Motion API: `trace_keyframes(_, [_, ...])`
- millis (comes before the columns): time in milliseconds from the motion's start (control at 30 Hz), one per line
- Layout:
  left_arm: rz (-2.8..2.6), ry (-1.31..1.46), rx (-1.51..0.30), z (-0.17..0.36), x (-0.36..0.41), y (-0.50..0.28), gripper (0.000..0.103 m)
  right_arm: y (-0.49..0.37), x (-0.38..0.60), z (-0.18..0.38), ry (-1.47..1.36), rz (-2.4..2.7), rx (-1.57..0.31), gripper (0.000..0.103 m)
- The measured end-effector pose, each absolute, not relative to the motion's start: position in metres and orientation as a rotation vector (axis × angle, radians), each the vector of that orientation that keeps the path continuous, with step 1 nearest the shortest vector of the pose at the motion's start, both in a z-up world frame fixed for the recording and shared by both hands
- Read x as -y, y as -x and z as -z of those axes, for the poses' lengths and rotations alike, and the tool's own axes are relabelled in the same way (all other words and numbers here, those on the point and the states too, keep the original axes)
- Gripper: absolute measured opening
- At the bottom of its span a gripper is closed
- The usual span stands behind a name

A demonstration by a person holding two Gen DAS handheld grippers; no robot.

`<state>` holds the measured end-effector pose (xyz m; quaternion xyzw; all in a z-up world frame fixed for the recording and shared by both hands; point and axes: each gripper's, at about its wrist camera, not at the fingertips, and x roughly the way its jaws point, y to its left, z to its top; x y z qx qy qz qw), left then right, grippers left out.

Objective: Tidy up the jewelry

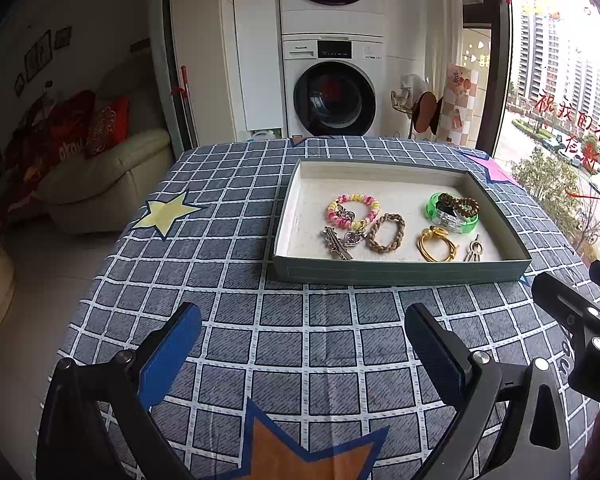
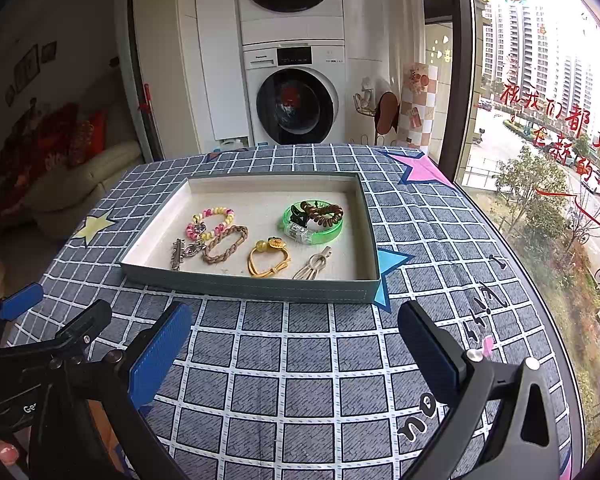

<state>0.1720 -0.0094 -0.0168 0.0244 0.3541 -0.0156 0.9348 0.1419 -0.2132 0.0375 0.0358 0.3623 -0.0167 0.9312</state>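
A shallow grey-green tray [image 1: 396, 272] [image 2: 256, 286] with a white floor sits on the checked tablecloth. It holds a pink-yellow coil bracelet [image 1: 353, 210] [image 2: 211, 222], a braided brown band [image 1: 387, 233] [image 2: 225, 243], a silver clip [image 1: 336, 243] [image 2: 177, 254], a yellow hair tie [image 1: 436, 244] [image 2: 268, 258], a green bangle [image 1: 452, 214] [image 2: 312, 222] with a brown coil tie [image 1: 460, 203] [image 2: 323, 213] on it, and a beige clip [image 1: 474, 249] [image 2: 316, 264]. My left gripper [image 1: 303, 344] and right gripper [image 2: 295, 342] are open and empty, in front of the tray.
The blue checked tablecloth [image 1: 292, 336] has star patches. A stacked washer and dryer [image 1: 332, 88] stand behind the table. A cream sofa [image 1: 108, 168] is to the left and a large window [image 2: 540, 140] to the right.
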Motion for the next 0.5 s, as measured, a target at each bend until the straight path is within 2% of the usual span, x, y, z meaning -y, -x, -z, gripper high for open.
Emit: trace_keyframes(500, [0.027, -0.046, -0.721, 0.0136, 0.0091, -0.1714, 0.103, -0.141, 0.2116, -0.0395, -0.072, 0.035, -0.738, 0.103])
